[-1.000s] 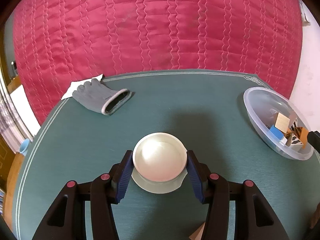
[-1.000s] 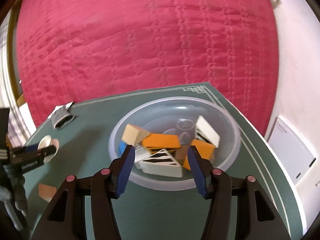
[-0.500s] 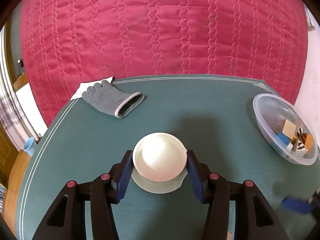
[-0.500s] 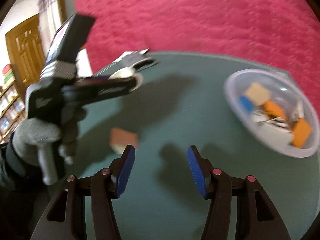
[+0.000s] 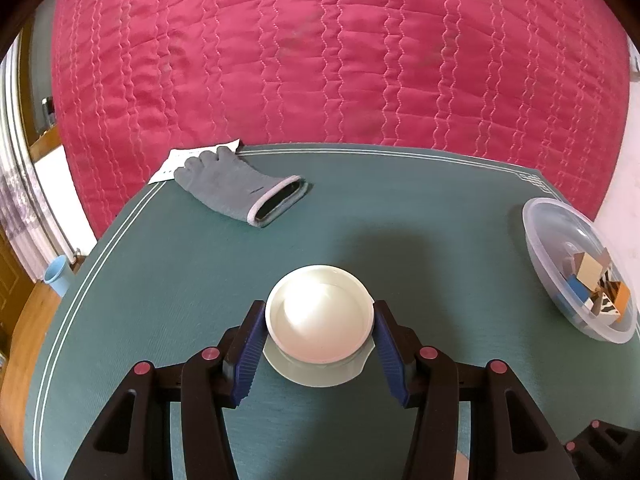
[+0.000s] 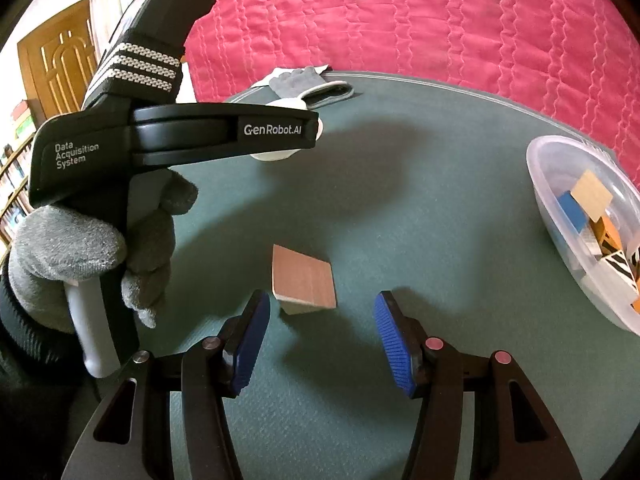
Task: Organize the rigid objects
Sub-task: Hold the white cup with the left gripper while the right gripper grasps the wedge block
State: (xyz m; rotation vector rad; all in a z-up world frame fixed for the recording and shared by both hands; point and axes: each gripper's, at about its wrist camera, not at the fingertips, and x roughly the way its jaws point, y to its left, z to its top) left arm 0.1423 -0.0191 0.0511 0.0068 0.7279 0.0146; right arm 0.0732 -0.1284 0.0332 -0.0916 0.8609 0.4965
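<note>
My left gripper (image 5: 320, 336) is shut on a white round cup (image 5: 318, 312), its blue pads pressed against both sides, and holds it above the green table (image 5: 400, 220). In the right wrist view the cup (image 6: 276, 156) shows behind that gripper's black body, which a grey-gloved hand (image 6: 80, 248) holds. My right gripper (image 6: 320, 320) stands open and low over the table. A brown wooden block (image 6: 302, 276) lies just ahead of its fingertips, nearer the left finger and untouched.
A clear plastic bowl (image 5: 560, 240) with several coloured blocks sits at the table's right edge, also the bowl (image 6: 552, 184) in the right wrist view. A grey glove (image 5: 240, 188) on white paper (image 5: 188, 160) lies at the far left. A red quilt (image 5: 340, 60) hangs behind.
My right gripper swung left from over the clear bowl and dropped toward the wooden block. My left gripper drifted slightly left, still holding the cup.
</note>
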